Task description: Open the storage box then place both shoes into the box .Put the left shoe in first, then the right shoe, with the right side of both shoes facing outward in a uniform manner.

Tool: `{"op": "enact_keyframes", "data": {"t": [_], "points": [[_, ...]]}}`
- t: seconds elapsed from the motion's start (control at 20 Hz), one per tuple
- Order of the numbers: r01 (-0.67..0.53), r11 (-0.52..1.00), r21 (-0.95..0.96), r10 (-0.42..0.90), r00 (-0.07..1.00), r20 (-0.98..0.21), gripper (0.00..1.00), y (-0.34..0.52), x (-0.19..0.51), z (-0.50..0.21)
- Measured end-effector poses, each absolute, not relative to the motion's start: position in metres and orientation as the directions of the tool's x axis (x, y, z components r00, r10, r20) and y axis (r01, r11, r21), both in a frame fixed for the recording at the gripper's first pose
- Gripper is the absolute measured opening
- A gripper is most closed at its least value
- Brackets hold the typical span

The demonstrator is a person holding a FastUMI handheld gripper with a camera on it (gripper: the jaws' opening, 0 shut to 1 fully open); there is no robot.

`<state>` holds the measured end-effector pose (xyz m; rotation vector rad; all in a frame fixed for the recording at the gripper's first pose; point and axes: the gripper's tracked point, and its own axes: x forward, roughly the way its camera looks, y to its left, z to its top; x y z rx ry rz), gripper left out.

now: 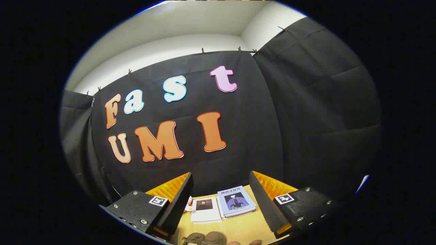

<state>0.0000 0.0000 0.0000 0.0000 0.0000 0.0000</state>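
- We see our gripper [221, 200] with fingers spread wide, holding nothing.
- Between them, two books [223, 206] lie on the wooden table [245, 228].
- Brown shoes [204, 239] sit nearest.

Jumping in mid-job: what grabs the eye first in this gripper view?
The gripper is open with nothing between its fingers, tilted up toward the booth's black cloth wall. Just ahead of the fingers, two books lie side by side on the wooden table: a white book and a blue book. Nearer than the books, between the fingers, sit the brownish toes of the shoes.
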Motion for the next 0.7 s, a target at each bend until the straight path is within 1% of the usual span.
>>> {"op": "enact_keyframes", "data": {"t": [0.1,0.3,0.5,0.7], "points": [[0.029,0.998,-0.053,-0.029,1.0,0.007,0.98,0.012,-0.011,0.003],[0.02,0.996,-0.089,-0.018,1.0,0.024,0.98,0.052,-0.027,0.004],[0.012,0.996,-0.088,-0.012,1.0,-0.004,0.98,0.084,-0.044,-0.015],[0.032,0.996,-0.084,-0.031,0.999,0.014,0.98,0.099,-0.06,-0.02]]}}
